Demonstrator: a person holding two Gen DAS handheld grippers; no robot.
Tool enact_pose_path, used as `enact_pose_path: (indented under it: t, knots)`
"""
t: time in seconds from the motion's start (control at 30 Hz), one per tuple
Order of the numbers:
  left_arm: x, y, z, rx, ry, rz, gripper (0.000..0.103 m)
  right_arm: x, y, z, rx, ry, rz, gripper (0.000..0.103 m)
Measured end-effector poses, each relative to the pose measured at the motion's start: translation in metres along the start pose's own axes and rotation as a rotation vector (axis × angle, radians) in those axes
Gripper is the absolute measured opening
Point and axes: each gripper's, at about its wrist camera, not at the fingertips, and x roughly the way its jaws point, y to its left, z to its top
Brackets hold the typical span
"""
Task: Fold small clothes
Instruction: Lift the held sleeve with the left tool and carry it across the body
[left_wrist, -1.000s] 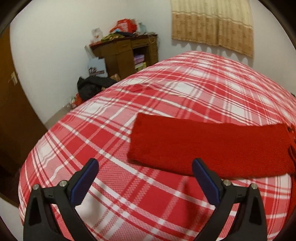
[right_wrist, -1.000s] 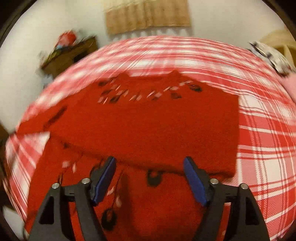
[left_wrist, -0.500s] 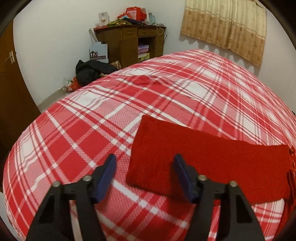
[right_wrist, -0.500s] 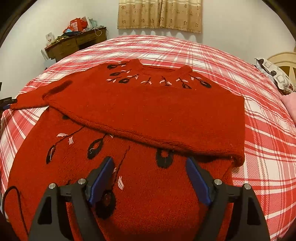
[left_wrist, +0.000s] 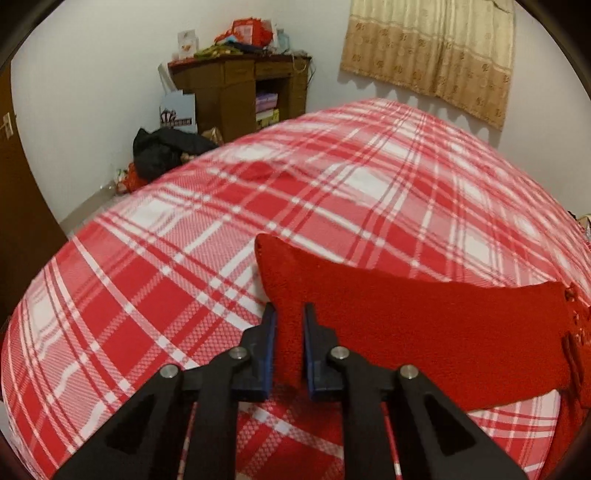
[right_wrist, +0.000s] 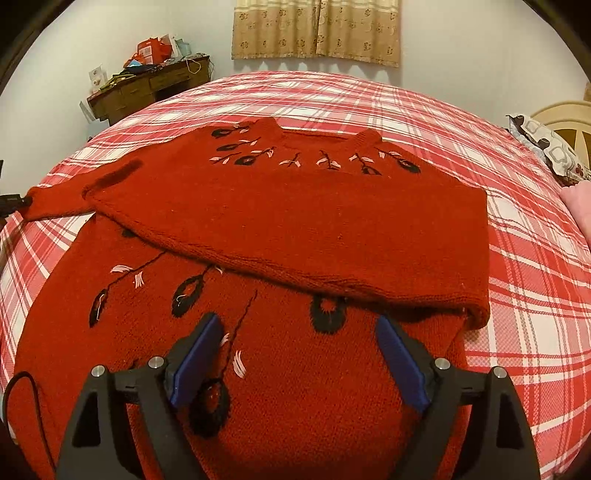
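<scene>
We are working a red knitted sweater (right_wrist: 295, 229) that is lying across the middle of the right wrist view on a red-and-white plaid bedspread (right_wrist: 524, 258), one sleeve already lying folded across the chest and black embroidered flowers showing on the body in the lower half of the frame. The other sleeve (left_wrist: 424, 332) is stretching across the lower right of the left wrist view, and our left gripper (left_wrist: 289, 347) is pinching its cuff end at lower centre, jaws closed narrow on the knit with the cuff corner lifting off the bed. Our right gripper (right_wrist: 295, 354) is hanging wide and empty over the sweater's lower body at the bottom of its frame. We are judging the knit to be soft, thick and limp, with some weight for its size: it is likely sagging and stretching rather than sliding, so taking hold at the cuff and hem edges, where the fabric is firmer, looks best. Nothing is lying on the bedspread between the sleeve and the body. Off the bed, a wooden cabinet (left_wrist: 240, 92) piled with clutter is standing at the upper left, a dark heap (left_wrist: 162, 151) is sitting on the floor beside it, a curtain (right_wrist: 317, 29) is hanging at the top, and a patterned pillow (right_wrist: 546, 147) is resting at the far right edge, all well apart from the sweater.
</scene>
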Motion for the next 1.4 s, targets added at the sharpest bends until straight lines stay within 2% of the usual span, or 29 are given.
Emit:
enact_pose_path:
  t: [0.23, 0.43, 0.63, 1.13, 1.4]
  knots:
    - [-0.03, 0.008, 0.016, -0.032, -0.061, -0.043, 0.013, -0.002, 0.0, 0.0, 0.007, -0.002, 0.001, 0.087]
    - [-0.035, 0.001, 0.027, -0.06, -0.056, -0.094, 0.013, -0.028, 0.001, 0.004, 0.015, -0.039, 0.035, 0.087]
    - [-0.05, -0.025, 0.037, -0.055, -0.074, -0.147, 0.013, -0.046, 0.001, 0.003, 0.024, -0.034, 0.08, 0.087]
    - [-0.118, -0.101, 0.061, 0.03, -0.152, -0.322, 0.012, -0.092, -0.016, -0.01, 0.05, -0.093, 0.062, 0.087]
    - [-0.142, -0.145, 0.072, 0.093, -0.197, -0.365, 0.012, -0.107, -0.023, -0.018, 0.056, -0.119, 0.069, 0.087]
